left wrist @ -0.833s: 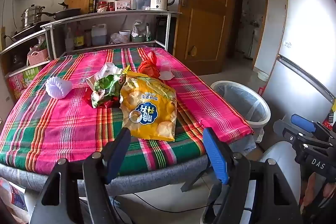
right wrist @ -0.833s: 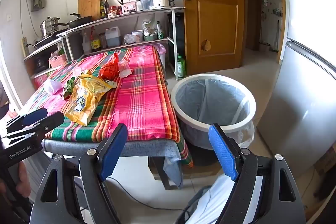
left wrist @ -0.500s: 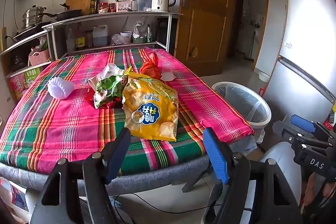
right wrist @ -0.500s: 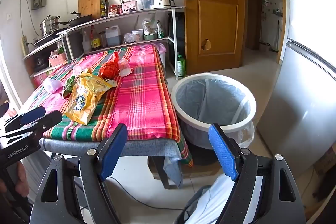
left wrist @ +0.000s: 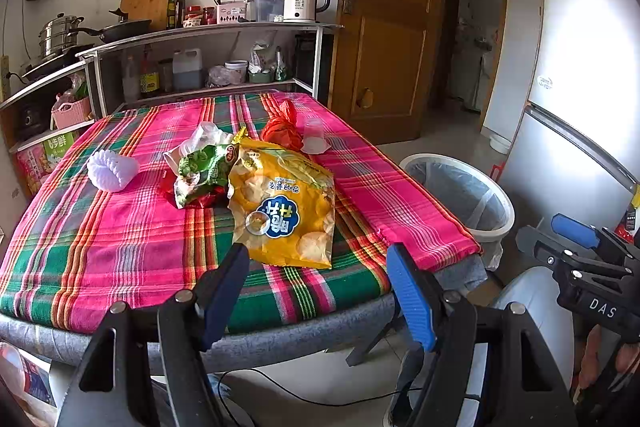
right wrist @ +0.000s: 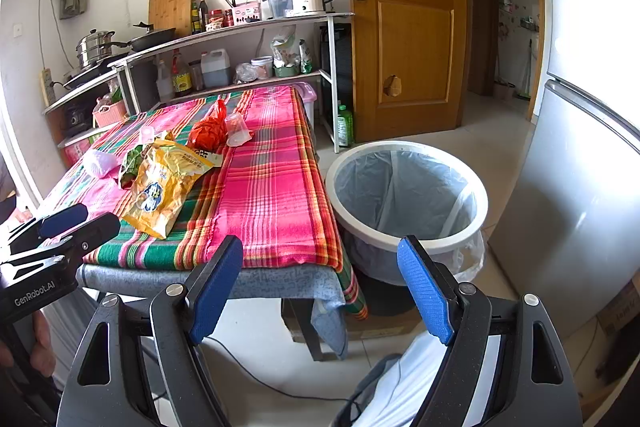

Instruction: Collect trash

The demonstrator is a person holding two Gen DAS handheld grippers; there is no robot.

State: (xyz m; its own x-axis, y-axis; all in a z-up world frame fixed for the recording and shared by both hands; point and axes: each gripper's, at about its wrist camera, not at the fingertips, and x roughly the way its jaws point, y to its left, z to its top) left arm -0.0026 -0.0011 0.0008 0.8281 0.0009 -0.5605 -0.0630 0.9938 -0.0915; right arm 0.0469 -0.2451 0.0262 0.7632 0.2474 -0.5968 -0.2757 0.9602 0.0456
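A yellow chip bag (left wrist: 285, 213) lies on the plaid table (left wrist: 100, 247), also in the right wrist view (right wrist: 162, 183). Behind it lie a green snack wrapper (left wrist: 200, 173), an orange plastic bag (left wrist: 282, 129), a clear plastic cup (left wrist: 314, 139) and a white foam net (left wrist: 112, 169). A white bin with a grey liner (left wrist: 464, 193) stands on the floor right of the table (right wrist: 404, 203). My left gripper (left wrist: 318, 283) is open and empty, just short of the table's near edge, in front of the chip bag. My right gripper (right wrist: 320, 283) is open and empty off the table's corner, near the bin.
Kitchen shelves (left wrist: 208, 35) with a kettle, pots and bottles stand behind the table. A wooden door (right wrist: 404, 27) is at the back right and a fridge (right wrist: 580, 187) on the right. A cable (right wrist: 280, 387) lies on the floor.
My left gripper has drifted slightly to the left and forward toward the table. The right gripper has barely moved. Both stay open.
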